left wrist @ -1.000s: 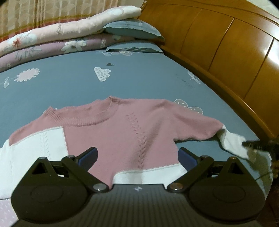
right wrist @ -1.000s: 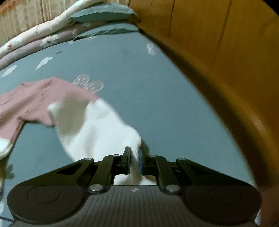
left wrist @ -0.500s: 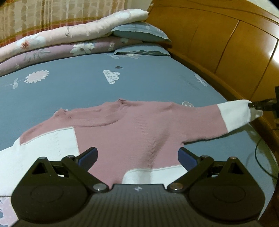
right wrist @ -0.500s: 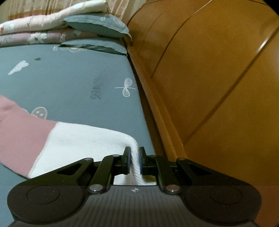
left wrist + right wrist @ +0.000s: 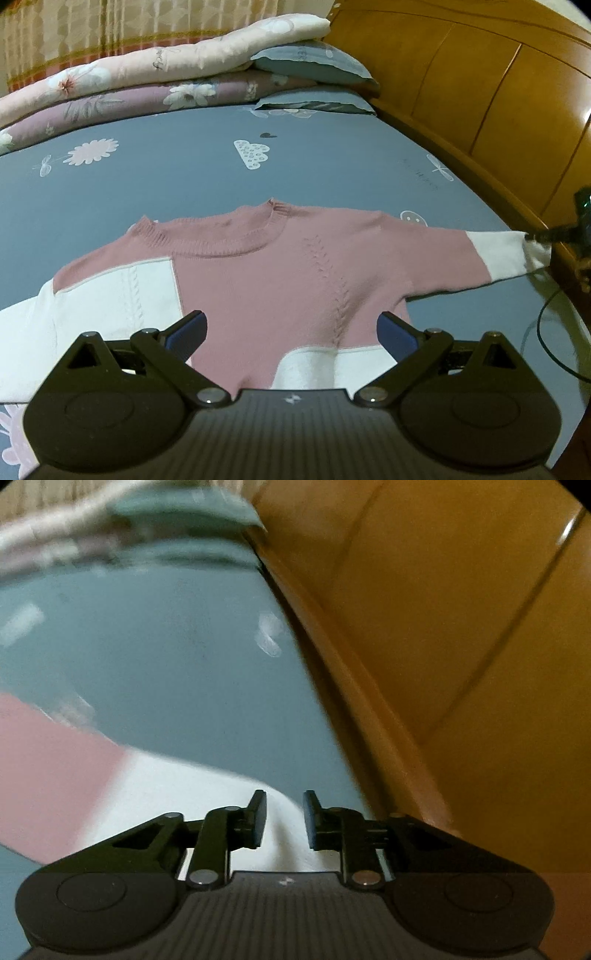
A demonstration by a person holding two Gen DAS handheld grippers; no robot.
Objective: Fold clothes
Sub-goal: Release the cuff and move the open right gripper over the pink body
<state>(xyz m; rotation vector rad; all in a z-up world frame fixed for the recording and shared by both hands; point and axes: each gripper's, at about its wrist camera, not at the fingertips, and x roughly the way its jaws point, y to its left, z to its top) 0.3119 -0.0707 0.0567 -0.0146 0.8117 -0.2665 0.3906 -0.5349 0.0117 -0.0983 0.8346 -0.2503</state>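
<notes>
Right tongs (image 5: pixel 284 818) being opened, pads off white cuff (image 5: pixel 284 834) of pink-white knit sweater (image 5: pixel 295 280); left tongs (image 5: pixel 291 332) being held wide open, empty.

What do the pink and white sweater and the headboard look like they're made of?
Pink and white sweater: soft matte knit, probably wool or acrylic, judging by the ribbed collar and cable stitching. Headboard: wood or wood veneer with a glossy varnish, showing panel seams and a bright glare.

- Your sweater (image 5: pixel 280 280) is pink with white panels; it lies flat, face up, on the bed
- Its white-cuffed sleeve (image 5: pixel 177 794) stretches out sideways
</notes>
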